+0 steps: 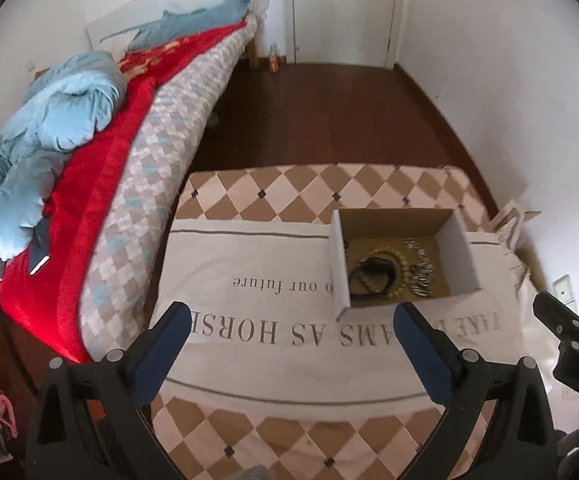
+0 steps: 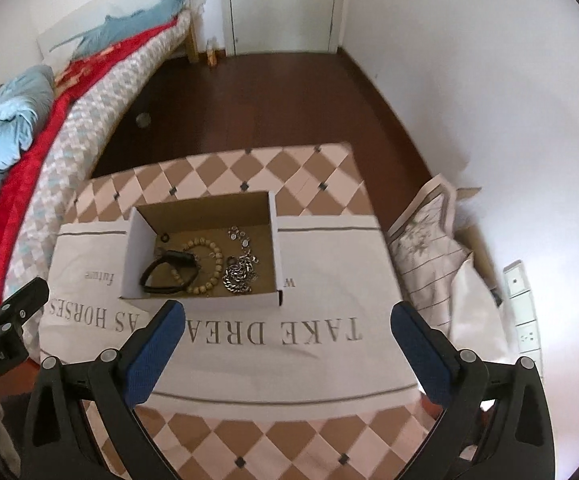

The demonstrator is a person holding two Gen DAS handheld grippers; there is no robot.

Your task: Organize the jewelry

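Observation:
An open cardboard box [image 2: 277, 248] with white outer walls sits on a cream cloth with printed words [image 2: 329, 300]. Inside lie a black band [image 2: 165, 276], a wooden bead bracelet [image 2: 215, 268], a silver chain [image 2: 239, 278] and small silver pieces [image 2: 239, 234]. The box also shows in the left wrist view [image 1: 339, 264], with the bead bracelet [image 1: 399, 276] and chain [image 1: 421, 276]. My left gripper [image 1: 291, 318] is open and empty, short of the box. My right gripper [image 2: 287, 316] is open and empty, just in front of the box.
The cloth lies on a checkered table [image 2: 249, 440]. A bed [image 1: 137, 168] with a red blanket and blue quilt stands to the left. A patterned pillow [image 2: 429, 256] and cardboard lie at the right by the wall. Dark wood floor [image 2: 273, 100] and a door lie beyond.

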